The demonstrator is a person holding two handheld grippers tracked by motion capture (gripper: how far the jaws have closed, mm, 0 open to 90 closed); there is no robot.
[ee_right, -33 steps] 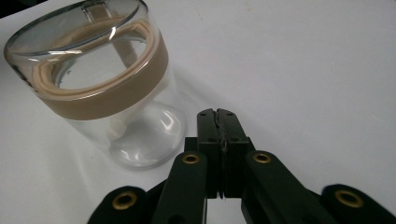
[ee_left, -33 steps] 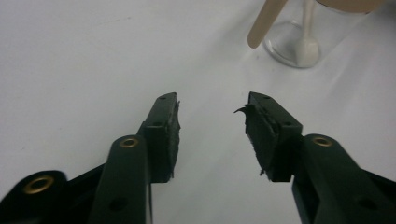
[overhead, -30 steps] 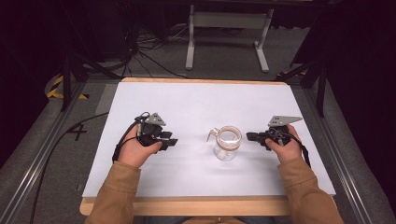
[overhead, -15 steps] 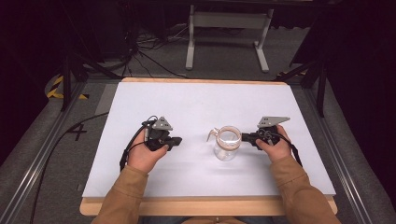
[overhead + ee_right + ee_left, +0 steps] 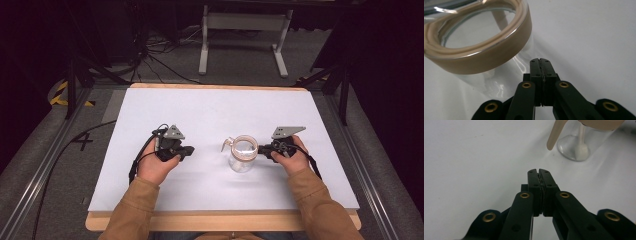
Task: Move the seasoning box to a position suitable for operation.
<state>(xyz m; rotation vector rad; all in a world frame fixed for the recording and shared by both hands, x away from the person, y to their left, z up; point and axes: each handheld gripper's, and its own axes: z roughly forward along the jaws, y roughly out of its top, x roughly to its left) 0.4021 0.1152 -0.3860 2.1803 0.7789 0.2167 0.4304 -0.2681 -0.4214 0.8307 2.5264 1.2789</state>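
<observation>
High view: a clear glass jar (image 5: 242, 155) with a tan rim stands upright near the middle of the white table (image 5: 215, 112), a bit to the right. The left hand (image 5: 156, 162) rests on the table w/ the left gripper (image 5: 189, 149) pointing right, toward the jar but well apart from it. The right hand (image 5: 291, 156) holds the right gripper (image 5: 260, 149) pointing left, its tip just beside the jar. Both forearms in tan sleeves come in from the bottom.

Left gripper view: the jaws are pressed together w/ nothing between them. The jar's clear base shows at the top right, w/ a tan flap hanging from the rim.

Right gripper view: the jaws are clenched tight, empty. The jar's rim and glass wall sit just left of the tip; can't tell if they touch.
</observation>
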